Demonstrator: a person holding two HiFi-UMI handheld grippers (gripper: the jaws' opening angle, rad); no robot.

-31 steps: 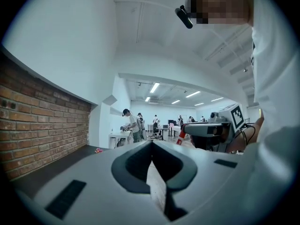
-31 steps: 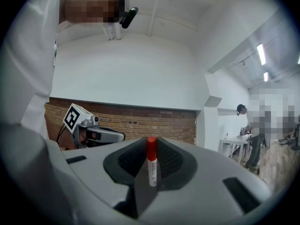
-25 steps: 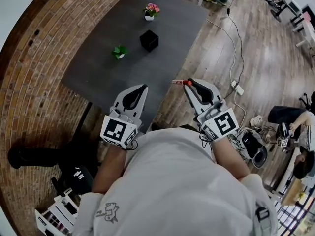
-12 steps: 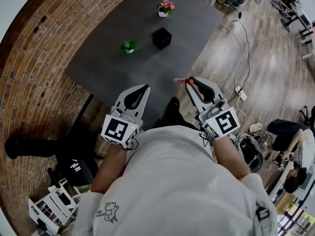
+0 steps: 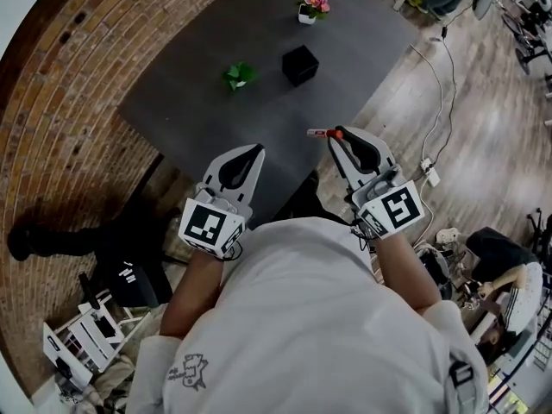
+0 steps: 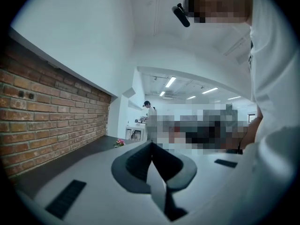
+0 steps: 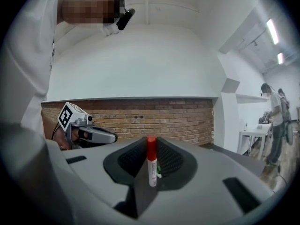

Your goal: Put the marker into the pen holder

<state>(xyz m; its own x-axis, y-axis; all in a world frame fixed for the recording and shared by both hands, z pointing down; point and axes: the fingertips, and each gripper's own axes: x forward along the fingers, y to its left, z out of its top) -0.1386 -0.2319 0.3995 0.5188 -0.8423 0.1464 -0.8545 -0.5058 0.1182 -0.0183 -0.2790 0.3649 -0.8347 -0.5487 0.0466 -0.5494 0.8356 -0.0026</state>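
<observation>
The black cube pen holder (image 5: 299, 64) stands on the dark grey table (image 5: 207, 136), far ahead of both grippers. My right gripper (image 5: 335, 134) is shut on a white marker with a red cap (image 5: 318, 133), which sticks out to the left at the table's near right edge. In the right gripper view the marker (image 7: 151, 165) stands upright between the pads. My left gripper (image 5: 255, 151) hovers over the table's near edge, shut with nothing in it; its jaws (image 6: 151, 146) meet in the left gripper view.
A small green plant (image 5: 239, 76) sits left of the holder and a pink flower pot (image 5: 314, 7) behind it. A brick wall (image 5: 52, 102) runs along the left. Cables and a power strip (image 5: 429, 174) lie on the wooden floor at right. A white rack (image 5: 78, 339) stands lower left.
Both grippers have come closer to the table, and the holder and plants sit lower and further right in the head view. The marker stays gripped in the right gripper.
</observation>
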